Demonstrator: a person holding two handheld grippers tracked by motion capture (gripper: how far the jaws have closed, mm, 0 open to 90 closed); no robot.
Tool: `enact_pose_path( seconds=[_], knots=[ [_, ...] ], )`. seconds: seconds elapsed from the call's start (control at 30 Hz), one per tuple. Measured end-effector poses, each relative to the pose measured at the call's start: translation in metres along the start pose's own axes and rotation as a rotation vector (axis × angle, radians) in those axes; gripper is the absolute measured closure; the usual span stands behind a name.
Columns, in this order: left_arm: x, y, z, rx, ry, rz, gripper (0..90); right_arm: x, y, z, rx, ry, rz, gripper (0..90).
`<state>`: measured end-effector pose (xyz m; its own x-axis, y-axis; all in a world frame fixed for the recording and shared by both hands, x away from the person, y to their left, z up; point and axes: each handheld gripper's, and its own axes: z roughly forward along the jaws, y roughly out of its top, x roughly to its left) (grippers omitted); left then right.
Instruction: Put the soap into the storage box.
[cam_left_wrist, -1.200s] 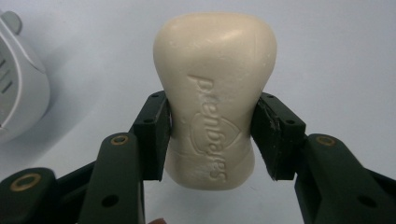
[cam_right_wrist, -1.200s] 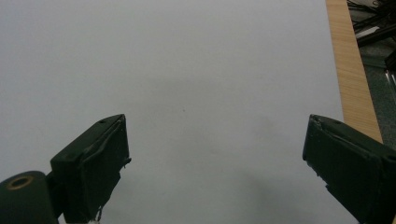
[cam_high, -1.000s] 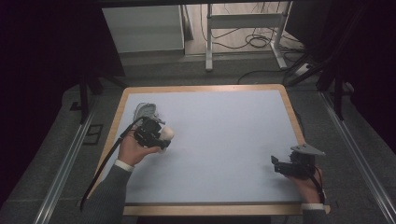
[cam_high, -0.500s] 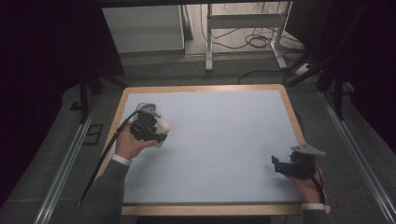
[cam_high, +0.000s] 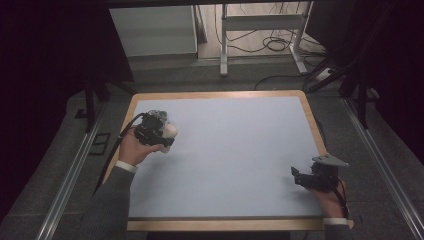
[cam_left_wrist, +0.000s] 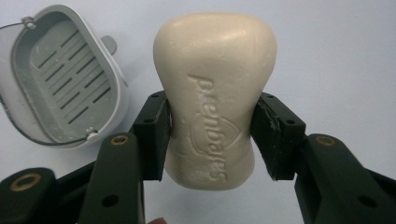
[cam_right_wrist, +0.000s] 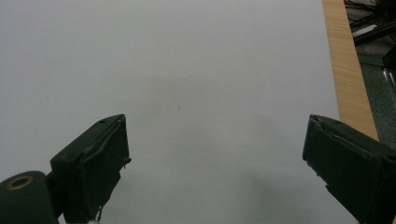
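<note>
- The left gripper (cam_left_wrist: 212, 135) had its jaws clamped on the waist of a cream bar of soap (cam_left_wrist: 215, 93), one jaw on each narrow side, the stamped lettering facing the camera.
- In the high view the soap (cam_high: 170, 131) sat at the far left of the pale desk (cam_high: 240, 150), held in the left gripper (cam_high: 159, 131) just above the surface.
- A grey soap dish (cam_left_wrist: 65, 79) with a slotted tray and a clear hinged lid lay open on the desk just beside the bar in the left gripper view.
- The right gripper (cam_high: 306, 178) rested near the right edge, well apart from the soap, its jaws (cam_right_wrist: 215, 163) spread wide with nothing between them.
- I judged the step in hand to be carrying the bar toward the dish.
- The next move seemed to call for swinging the bar over the slotted tray, lowering it flat, then easing the jaws apart.
</note>
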<state>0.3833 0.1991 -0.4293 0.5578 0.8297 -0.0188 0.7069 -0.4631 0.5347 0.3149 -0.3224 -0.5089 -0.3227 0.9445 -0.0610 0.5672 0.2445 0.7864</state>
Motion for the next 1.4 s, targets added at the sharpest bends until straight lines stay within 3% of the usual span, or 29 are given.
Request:
enact_pose_path(
  seconds=[0.67, 1.4],
  knots=[
    [0.021, 0.016, -0.003, 0.008, 0.031, -0.033, 49.9, 0.000, 0.000, 0.000, 0.001, -0.001, -0.001, 6.9],
    [0.048, 0.023, 0.005, 0.027, 0.071, -0.111, 49.9, -0.001, -0.001, 0.001, 0.002, -0.007, 0.005, 6.9]
  ],
)
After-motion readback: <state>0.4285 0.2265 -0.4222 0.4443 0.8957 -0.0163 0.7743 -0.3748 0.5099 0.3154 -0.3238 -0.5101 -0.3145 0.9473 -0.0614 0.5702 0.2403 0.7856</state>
